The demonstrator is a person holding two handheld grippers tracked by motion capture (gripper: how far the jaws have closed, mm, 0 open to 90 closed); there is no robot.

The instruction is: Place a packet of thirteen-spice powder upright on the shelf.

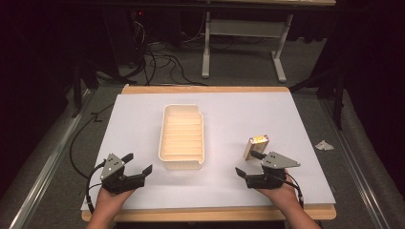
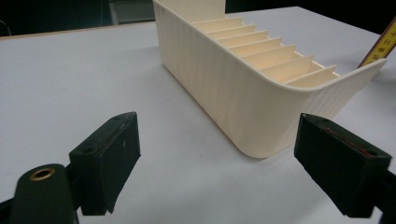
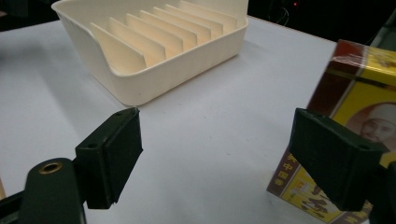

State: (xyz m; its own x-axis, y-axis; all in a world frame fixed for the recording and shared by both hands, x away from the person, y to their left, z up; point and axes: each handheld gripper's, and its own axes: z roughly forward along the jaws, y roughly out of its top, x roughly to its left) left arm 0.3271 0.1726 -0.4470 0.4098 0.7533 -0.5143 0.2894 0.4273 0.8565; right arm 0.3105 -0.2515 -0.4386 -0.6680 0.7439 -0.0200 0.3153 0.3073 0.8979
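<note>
The right gripper [image 1: 249, 167], jaws wide apart and empty, sits just beside the upright yellow-and-brown printed carton [image 1: 256, 147], right of the cream ribbed plastic tray [image 1: 182, 137]. Likely the reaching step (nothing grasped): next, straddle the carton and close. The left gripper [image 1: 138, 162] rests open.

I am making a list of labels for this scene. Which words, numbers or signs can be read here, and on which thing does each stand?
Yellow box, lower front: red Chinese characters, too blurred to quote.
Same box, edge in the left gripper view: small red characters, also unreadable.
Cream divided tray: no text.
Left claw and right claw: no text.
</note>
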